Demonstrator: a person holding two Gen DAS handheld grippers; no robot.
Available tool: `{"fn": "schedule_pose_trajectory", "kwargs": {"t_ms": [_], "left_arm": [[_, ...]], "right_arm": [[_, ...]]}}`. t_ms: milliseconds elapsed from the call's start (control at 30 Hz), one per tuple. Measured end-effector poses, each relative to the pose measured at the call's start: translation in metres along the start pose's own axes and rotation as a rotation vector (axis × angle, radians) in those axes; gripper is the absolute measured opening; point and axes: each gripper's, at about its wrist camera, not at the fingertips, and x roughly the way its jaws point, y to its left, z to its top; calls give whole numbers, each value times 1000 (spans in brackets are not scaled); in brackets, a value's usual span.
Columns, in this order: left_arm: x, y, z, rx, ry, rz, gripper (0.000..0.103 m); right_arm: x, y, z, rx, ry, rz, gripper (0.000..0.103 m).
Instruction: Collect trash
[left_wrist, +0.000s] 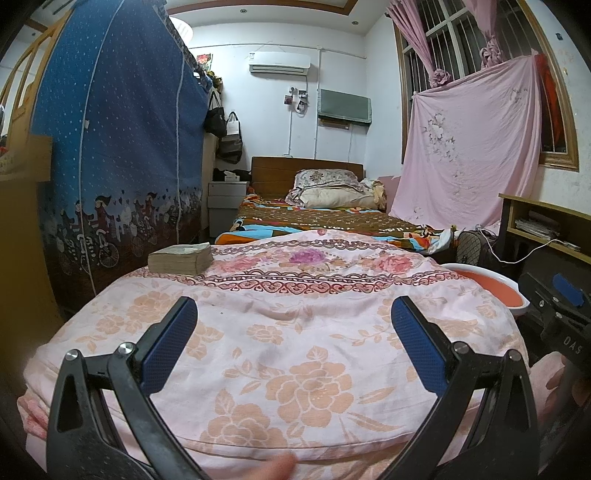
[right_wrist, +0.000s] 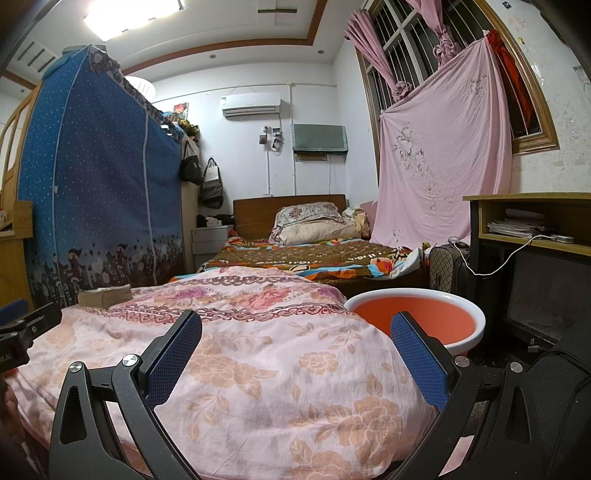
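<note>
My left claw hangs low over the pink flowered quilt with its blue-padded fingers spread wide apart and nothing between them. My right claw is beside it over the same quilt, also spread wide and empty; its body shows at the right edge of the left wrist view, and the left one shows at the left edge of the right wrist view. On the far left part of the quilt lies a thick, worn book, flat on the cloth and well apart from both claws; in the right wrist view it is only partly seen over the fold of the quilt. Just beside the right edge of the quilt stands a basin with a white rim and an orange inside, close to my right claw's right finger; from the left wrist view it peeks out past the quilt's edge. I cannot make out any piece of trash on the quilt or in the basin. Beyond the quilt is a bed with a brown patterned cover and pillows at a wooden headboard. A blue fabric wardrobe stands on the left, a pink sheet hangs over the window on the right, and a wooden desk with papers on its shelf stands below it.
</note>
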Motion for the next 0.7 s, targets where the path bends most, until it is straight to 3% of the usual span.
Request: {"fn": "schedule_pose_trajectory", "kwargs": {"t_ms": [700], "left_arm": [[0,5,1,0,-12,13,91]], "right_arm": [[-1,1,-2,-2,4,1,103]]}}
